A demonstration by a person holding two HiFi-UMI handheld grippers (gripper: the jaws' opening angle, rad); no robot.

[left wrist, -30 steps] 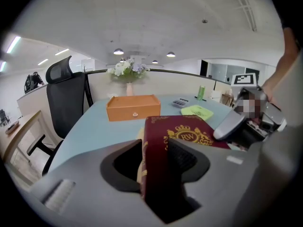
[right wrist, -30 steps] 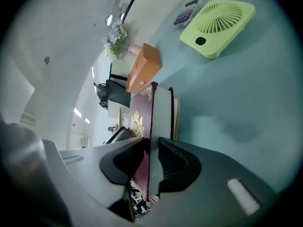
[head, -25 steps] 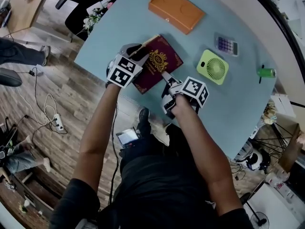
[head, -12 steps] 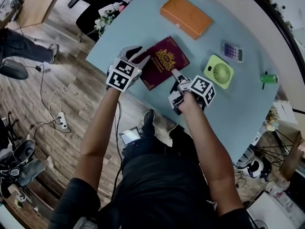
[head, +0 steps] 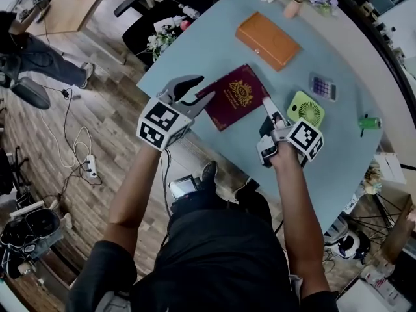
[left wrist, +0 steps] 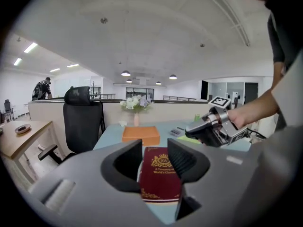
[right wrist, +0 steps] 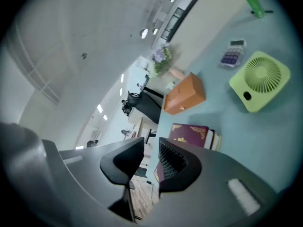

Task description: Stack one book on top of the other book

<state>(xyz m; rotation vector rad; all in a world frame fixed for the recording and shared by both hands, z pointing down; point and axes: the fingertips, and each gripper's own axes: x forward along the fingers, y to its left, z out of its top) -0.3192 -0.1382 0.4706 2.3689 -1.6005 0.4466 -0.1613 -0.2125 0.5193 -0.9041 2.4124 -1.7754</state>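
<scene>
A maroon book with a gold crest (head: 235,96) (left wrist: 160,173) (right wrist: 190,133) lies flat near the front edge of the light blue table (head: 214,44). Cream page edges (right wrist: 216,140) show in a second layer along its side. My left gripper (head: 198,90) (left wrist: 155,152) hangs above the book's near left corner, open, and the book shows through the gap, farther off. My right gripper (head: 268,109) (right wrist: 151,155) is raised off the book's right side, open, nothing between its fingers. It also shows in the left gripper view (left wrist: 208,126).
An orange flat box (head: 268,41) lies behind the book. A green fan (head: 306,108), a small calculator (head: 323,86) and a green bottle (head: 368,121) sit to the right. A flower vase (head: 294,5) stands at the back, a black office chair (head: 182,5) beyond the table's left edge.
Both grippers have let go of the book's near corners and risen, drawing back toward the person. The book stays flat on the table.
</scene>
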